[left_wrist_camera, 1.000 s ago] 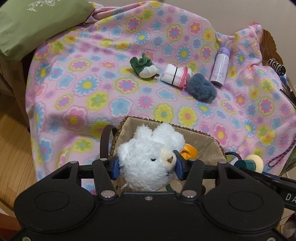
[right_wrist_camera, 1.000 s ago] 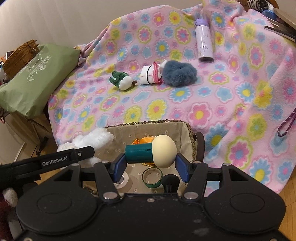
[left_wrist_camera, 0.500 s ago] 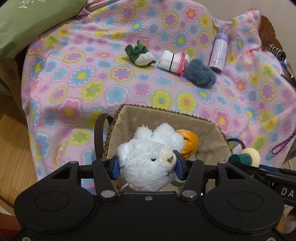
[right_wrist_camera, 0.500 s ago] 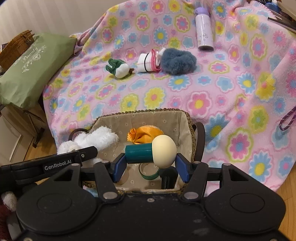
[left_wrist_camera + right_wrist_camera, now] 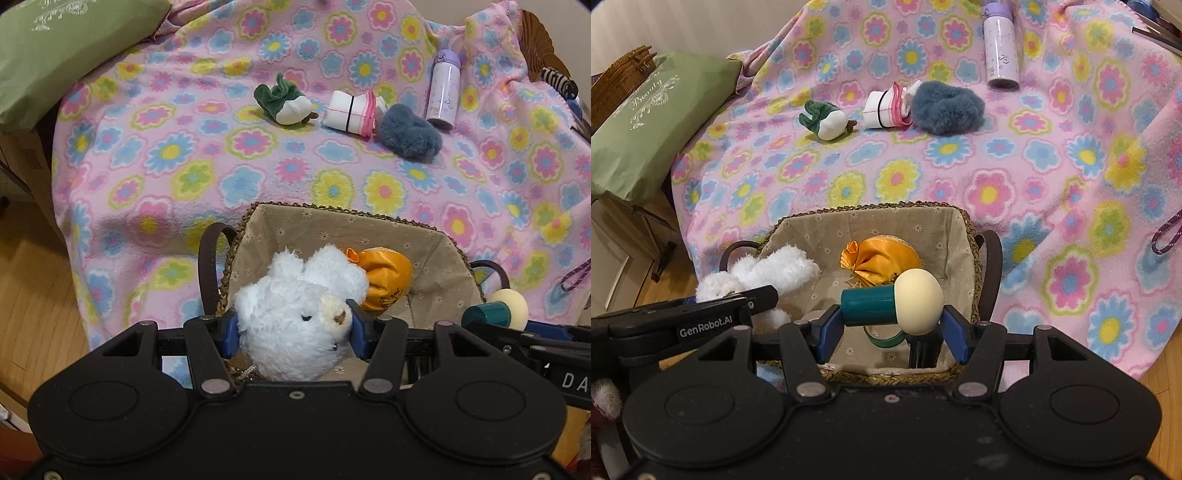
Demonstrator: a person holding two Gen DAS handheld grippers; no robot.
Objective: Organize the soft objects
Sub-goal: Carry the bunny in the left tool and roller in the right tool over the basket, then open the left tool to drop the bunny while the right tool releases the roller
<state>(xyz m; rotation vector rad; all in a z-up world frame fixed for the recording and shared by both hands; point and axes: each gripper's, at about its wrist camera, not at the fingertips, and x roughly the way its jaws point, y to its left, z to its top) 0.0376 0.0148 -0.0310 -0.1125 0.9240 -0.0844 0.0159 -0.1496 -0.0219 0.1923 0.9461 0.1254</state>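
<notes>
My left gripper (image 5: 293,329) is shut on a white plush bear (image 5: 295,325), held over the near left corner of a lined woven basket (image 5: 332,218). My right gripper (image 5: 892,325) is shut on a mushroom toy (image 5: 892,301) with a teal stem and a cream cap, lying sideways over the same basket (image 5: 871,218). An orange satin pouch (image 5: 879,260) lies inside it. On the flowered blanket (image 5: 184,147) beyond lie a green and white plush (image 5: 286,103), a folded white and pink cloth (image 5: 352,112) and a blue-grey fluffy piece (image 5: 408,138).
A lilac bottle (image 5: 443,90) stands at the back right of the blanket. A green cushion (image 5: 55,48) lies at the far left. A green tape ring (image 5: 884,339) and a dark object sit on the basket floor. Wooden floor shows at the lower left, and a purple cord (image 5: 1167,234) at the right.
Both views have slid slightly, so the basket now sits a little farther up in each view and more of its inside shows. Both grips are unchanged.
</notes>
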